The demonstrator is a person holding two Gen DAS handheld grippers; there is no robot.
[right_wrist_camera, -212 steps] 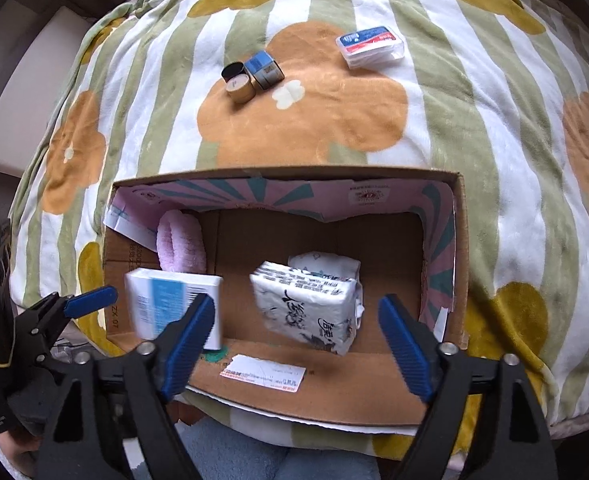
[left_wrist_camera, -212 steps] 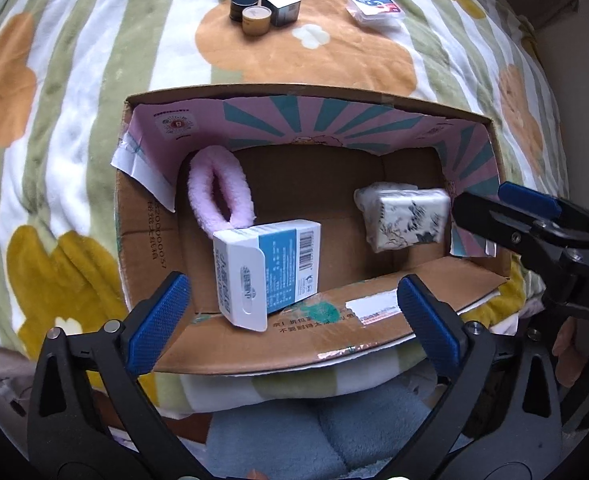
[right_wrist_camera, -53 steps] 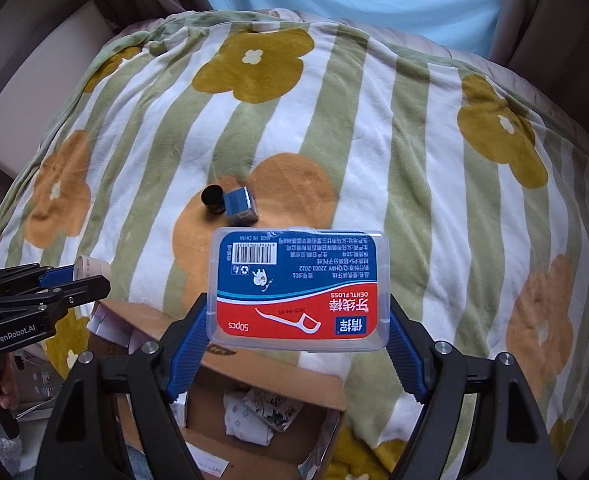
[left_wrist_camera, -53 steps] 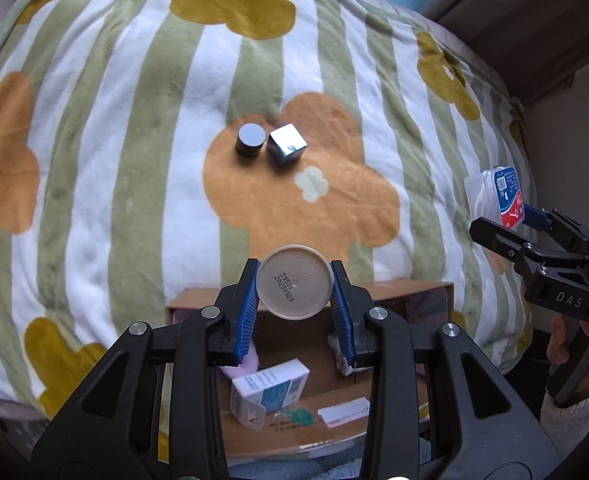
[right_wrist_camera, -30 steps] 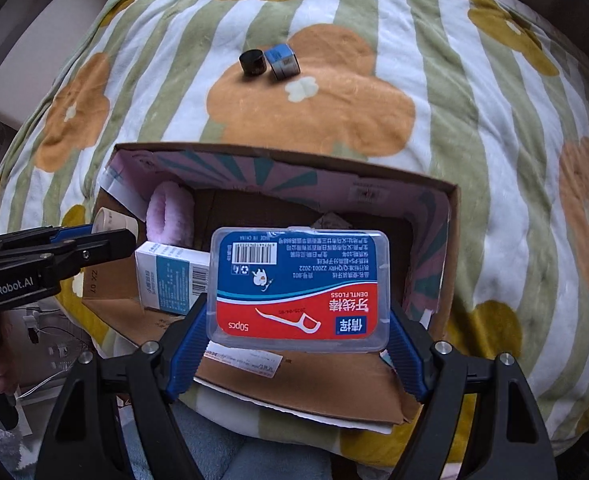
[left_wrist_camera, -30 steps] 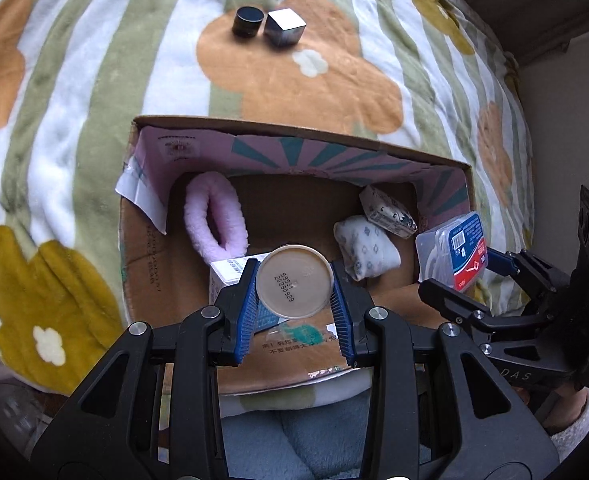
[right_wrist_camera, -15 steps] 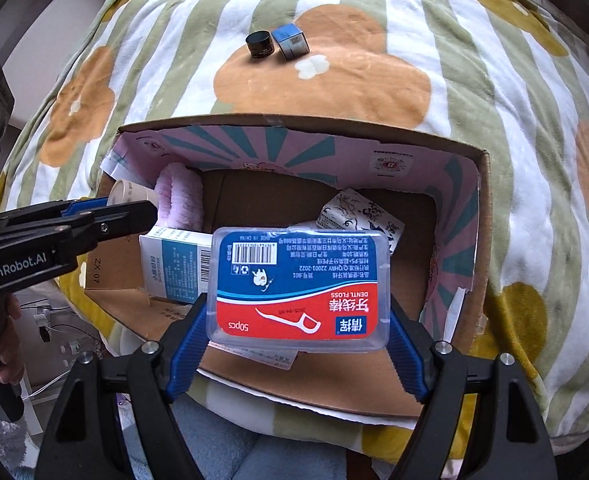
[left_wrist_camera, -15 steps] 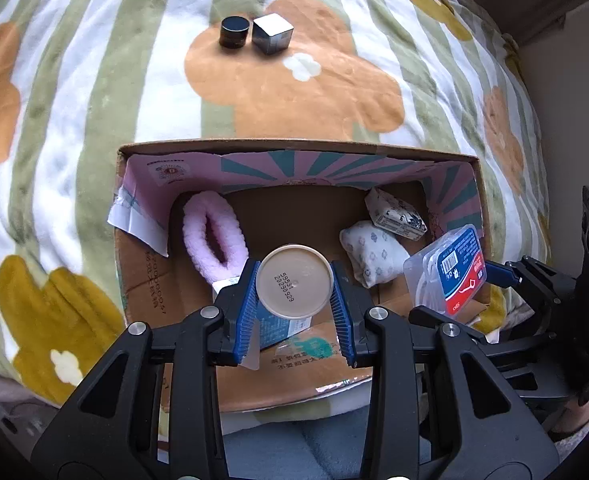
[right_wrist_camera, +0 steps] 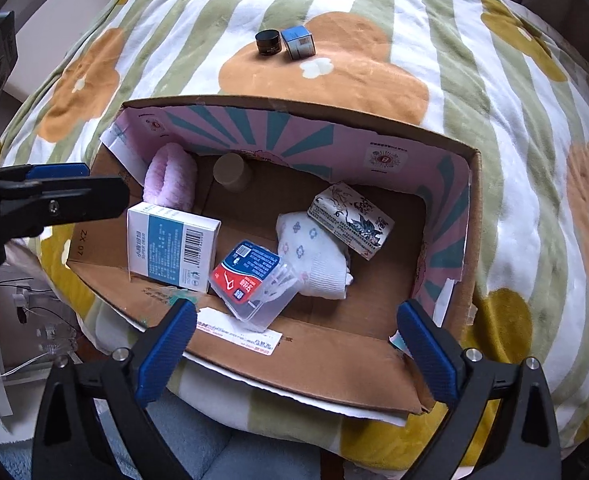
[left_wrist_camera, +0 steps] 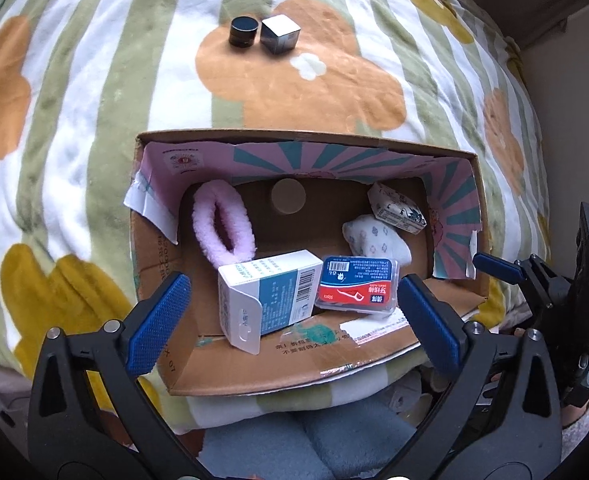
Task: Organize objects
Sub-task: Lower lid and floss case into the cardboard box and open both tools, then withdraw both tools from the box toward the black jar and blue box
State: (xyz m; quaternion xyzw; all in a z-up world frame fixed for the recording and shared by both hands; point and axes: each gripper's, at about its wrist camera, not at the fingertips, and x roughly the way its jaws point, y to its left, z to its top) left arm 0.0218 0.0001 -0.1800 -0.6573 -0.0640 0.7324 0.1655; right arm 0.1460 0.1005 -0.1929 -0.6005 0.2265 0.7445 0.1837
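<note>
Two grippers hang over an open cardboard box (left_wrist_camera: 378, 354) on a flower-patterned blanket (left_wrist_camera: 94, 92).

Left wrist view: the left gripper (left_wrist_camera: 292, 320) has its jaws opening, nothing between the blue pads. Half a second ago it clamped a beige round jar (left_wrist_camera: 288, 196); that jar now lies on the box floor by the far wall, beside a pink fluffy ring (left_wrist_camera: 222, 226). The dental floss case (left_wrist_camera: 356, 290) shows its full red and blue label here, lying just beside a white and blue carton (left_wrist_camera: 270, 294). The right gripper's dark body shows at the right edge.

Right wrist view: the right gripper (right_wrist_camera: 296, 346) is also opening and empty; earlier it gripped the floss case (right_wrist_camera: 252, 280), which now rests tilted in the box, its clear side visible only here, against a patterned white pouch (right_wrist_camera: 314, 256). A printed packet (right_wrist_camera: 350, 220) lies behind. On the blanket beyond stand a black jar (right_wrist_camera: 268, 42) and a small cube box (right_wrist_camera: 298, 42), here showing a blue face.
</note>
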